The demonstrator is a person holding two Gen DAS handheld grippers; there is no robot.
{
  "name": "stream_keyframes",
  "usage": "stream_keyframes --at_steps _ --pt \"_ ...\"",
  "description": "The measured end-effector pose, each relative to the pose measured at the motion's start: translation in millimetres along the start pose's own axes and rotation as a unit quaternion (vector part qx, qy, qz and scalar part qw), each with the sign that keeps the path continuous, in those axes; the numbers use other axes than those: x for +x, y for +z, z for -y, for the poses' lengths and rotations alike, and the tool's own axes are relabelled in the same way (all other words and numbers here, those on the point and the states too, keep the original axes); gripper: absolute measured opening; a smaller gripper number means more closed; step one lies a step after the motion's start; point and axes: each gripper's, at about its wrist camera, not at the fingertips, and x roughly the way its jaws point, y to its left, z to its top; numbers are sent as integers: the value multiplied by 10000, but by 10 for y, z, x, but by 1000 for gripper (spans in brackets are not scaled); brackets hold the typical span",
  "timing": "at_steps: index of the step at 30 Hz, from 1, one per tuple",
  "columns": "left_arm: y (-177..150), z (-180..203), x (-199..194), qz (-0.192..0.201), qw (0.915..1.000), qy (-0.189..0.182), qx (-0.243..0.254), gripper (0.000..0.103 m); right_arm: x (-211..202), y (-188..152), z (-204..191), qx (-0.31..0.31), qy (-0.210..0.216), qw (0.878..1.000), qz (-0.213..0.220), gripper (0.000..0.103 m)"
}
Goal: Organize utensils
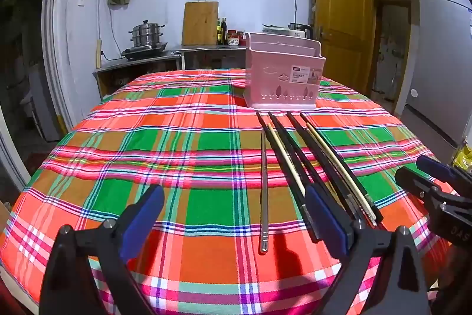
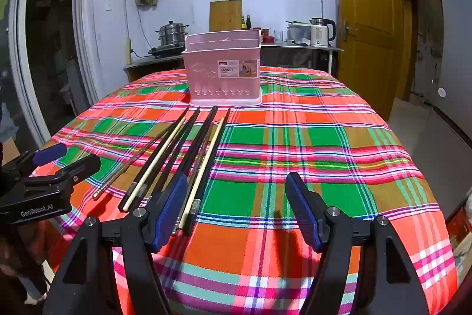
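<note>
Chopsticks (image 2: 188, 155) partly behind right tool (image 2: 236, 211)

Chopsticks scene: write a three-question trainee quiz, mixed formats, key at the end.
1. True or false: the pink basket stands beyond the far tips of the chopsticks.
2. The metal chopstick lies: A) in the basket, B) left of the dark ones in the left wrist view, C) between gripper pads.
3. Fill in: left gripper and right gripper are both ____.

Key: 1 true; 2 B; 3 open.
</note>
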Motion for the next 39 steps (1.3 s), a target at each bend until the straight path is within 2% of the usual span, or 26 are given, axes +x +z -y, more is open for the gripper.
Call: stream_keyframes --at_steps 39 --pt "17 -3 -55 44 10000 -23 -21 98 -56 54 -44 -31 5 9999 104 69"
